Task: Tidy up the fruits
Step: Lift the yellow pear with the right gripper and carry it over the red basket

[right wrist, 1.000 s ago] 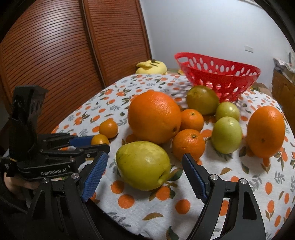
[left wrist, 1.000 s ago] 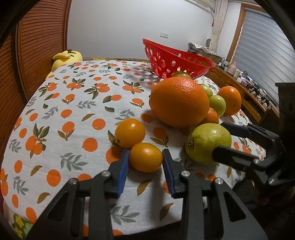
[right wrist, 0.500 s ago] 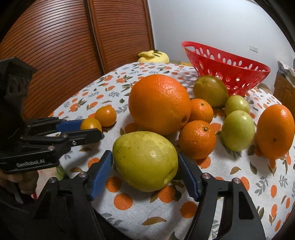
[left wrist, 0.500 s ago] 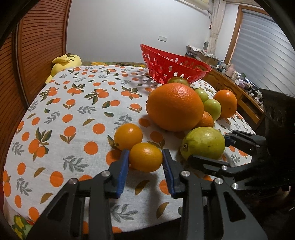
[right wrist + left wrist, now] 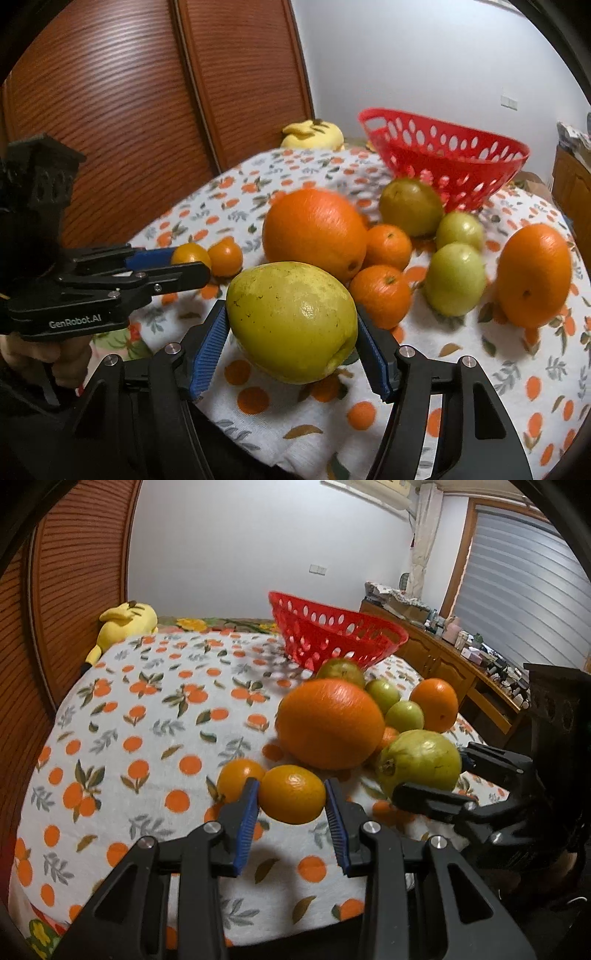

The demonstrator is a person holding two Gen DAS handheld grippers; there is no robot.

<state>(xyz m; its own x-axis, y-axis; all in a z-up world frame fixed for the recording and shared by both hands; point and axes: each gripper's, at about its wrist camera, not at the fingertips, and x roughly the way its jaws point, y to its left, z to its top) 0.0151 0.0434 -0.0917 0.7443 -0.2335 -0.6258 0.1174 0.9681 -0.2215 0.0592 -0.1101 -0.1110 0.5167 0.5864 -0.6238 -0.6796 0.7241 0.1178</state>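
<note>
My left gripper (image 5: 291,814) is shut on a small orange (image 5: 291,794) and holds it just above the cloth. A second small orange (image 5: 236,779) sits beside it. My right gripper (image 5: 291,350) is shut on a yellow-green pear (image 5: 291,317), lifted off the table; it also shows in the left wrist view (image 5: 421,764). A big orange (image 5: 328,723) sits behind, with green fruits (image 5: 454,284), tangerines (image 5: 380,295) and another orange (image 5: 532,273). A red basket (image 5: 443,162) stands at the back.
The round table (image 5: 110,720) has an orange-print cloth. A yellow plush toy (image 5: 125,624) lies at its far left edge. Wooden slatted doors (image 5: 129,92) stand on the left, a wooden sideboard (image 5: 443,653) on the right.
Both grippers have closed on their fruits and lifted them: the left on the small orange, the right on the pear. Both views have risen and tilted.
</note>
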